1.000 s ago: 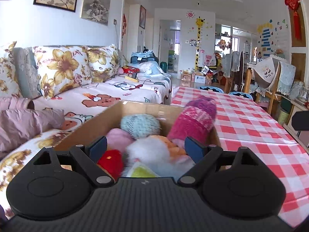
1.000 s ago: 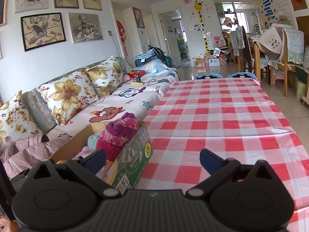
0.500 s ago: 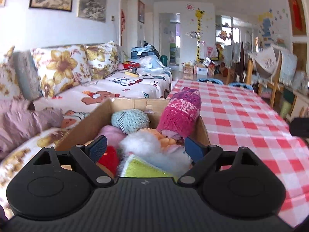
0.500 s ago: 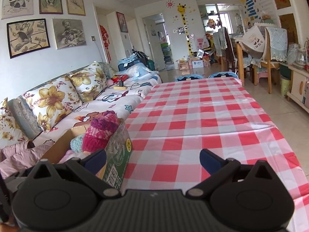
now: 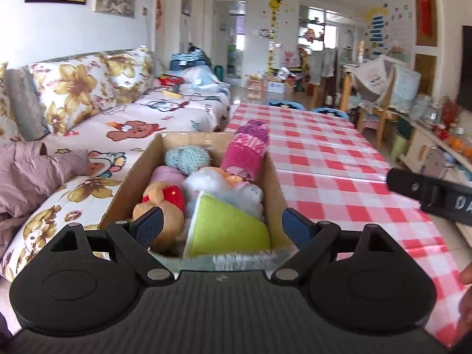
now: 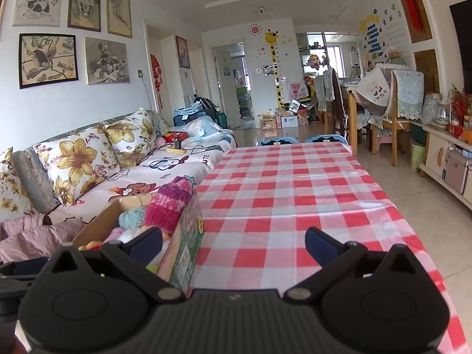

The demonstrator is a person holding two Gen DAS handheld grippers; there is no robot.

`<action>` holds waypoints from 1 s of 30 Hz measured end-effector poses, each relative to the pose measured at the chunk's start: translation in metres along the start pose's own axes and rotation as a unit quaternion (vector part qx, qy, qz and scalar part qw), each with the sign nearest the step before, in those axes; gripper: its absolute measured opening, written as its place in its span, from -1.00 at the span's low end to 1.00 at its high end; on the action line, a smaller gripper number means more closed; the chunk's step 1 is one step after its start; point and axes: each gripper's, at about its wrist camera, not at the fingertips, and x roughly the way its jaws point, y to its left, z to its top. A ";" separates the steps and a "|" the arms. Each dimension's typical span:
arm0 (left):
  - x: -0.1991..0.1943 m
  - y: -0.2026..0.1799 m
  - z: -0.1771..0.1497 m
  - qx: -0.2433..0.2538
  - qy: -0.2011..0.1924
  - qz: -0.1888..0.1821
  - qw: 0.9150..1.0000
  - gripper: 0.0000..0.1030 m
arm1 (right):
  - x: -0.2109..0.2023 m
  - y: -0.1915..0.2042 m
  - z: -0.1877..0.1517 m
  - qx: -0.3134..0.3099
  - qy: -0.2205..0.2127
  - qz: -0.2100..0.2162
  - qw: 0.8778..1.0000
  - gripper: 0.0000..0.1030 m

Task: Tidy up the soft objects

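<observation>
A cardboard box (image 5: 273, 183) stands on the left edge of the checked table, full of soft things: a pink knitted hat (image 5: 246, 150), a blue-green knitted ball (image 5: 187, 156), a bear toy (image 5: 159, 203), white fluff (image 5: 206, 183) and a green cloth piece (image 5: 224, 230). My left gripper (image 5: 221, 227) is open and empty just behind the box's near end. My right gripper (image 6: 233, 240) is open and empty over the table, to the right of the box (image 6: 185, 244). The hat (image 6: 169, 203) sticks out above the rim.
The red-and-white checked table (image 6: 295, 194) stretches ahead. A sofa with flowered cushions (image 6: 76, 165) runs along the left, with a pink jacket (image 5: 26, 174) on it. Chairs (image 6: 380, 124) and a low cabinet (image 6: 448, 159) stand at the right.
Both grippers have drawn back and risen from the box. More of the box's contents show in the left wrist view, including the bear toy and green cloth. Both stay open.
</observation>
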 end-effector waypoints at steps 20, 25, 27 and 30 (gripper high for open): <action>-0.066 0.027 -0.005 0.001 -0.021 0.012 1.000 1.00 | -0.068 0.055 -0.013 -0.056 -0.012 0.004 0.998 0.98; -0.063 0.026 -0.007 0.006 -0.022 0.020 1.000 1.00 | -0.072 0.059 -0.018 -0.051 -0.013 0.005 0.999 0.98; -0.064 0.026 -0.007 0.006 -0.021 0.022 1.000 1.00 | -0.072 0.060 -0.019 -0.050 -0.010 0.006 0.999 0.98; -0.064 0.023 -0.008 0.012 -0.023 0.023 0.999 1.00 | -0.071 0.061 -0.021 -0.046 -0.009 0.005 0.999 0.98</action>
